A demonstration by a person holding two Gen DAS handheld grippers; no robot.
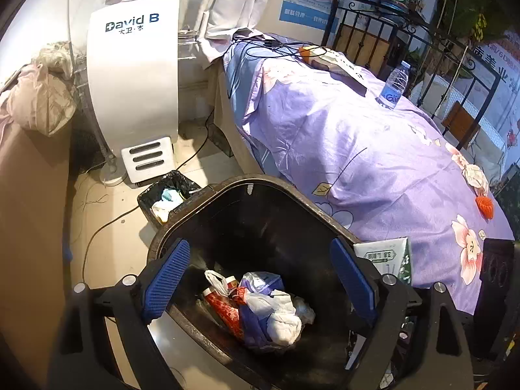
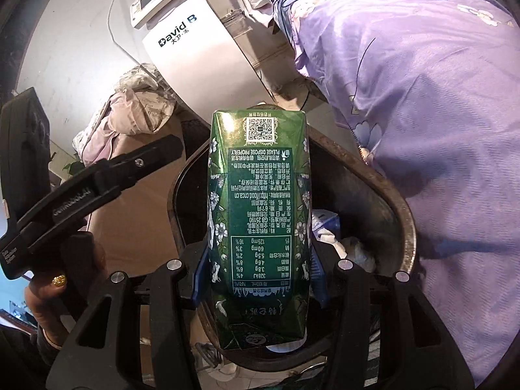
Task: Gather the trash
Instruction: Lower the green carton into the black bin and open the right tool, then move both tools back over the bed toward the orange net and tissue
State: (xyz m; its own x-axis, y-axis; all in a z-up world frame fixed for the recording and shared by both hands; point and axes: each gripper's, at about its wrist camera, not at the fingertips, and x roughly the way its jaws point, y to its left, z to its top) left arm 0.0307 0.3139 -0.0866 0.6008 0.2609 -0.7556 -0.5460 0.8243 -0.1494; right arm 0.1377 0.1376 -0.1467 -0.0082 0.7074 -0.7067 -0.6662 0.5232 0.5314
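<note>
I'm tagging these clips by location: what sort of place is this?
Probably a beauty or therapy treatment room. A white "David B" machine with a screen stands beside a narrow bed under a purple floral sheet, and posters hang on the wall.

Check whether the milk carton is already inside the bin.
Not yet: the right gripper holds the milk carton clamped above the black bin.

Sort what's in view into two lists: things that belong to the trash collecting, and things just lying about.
Part of the job:
- green milk carton, clamped in the right tongs
- big black bin with bagged rubbish
- left tongs, open over the bin
- crumpled tissue on the bed
- water bottle, possibly trash

Lying about:
- white David B machine
- purple floral bedspread
- small lined bin
</note>
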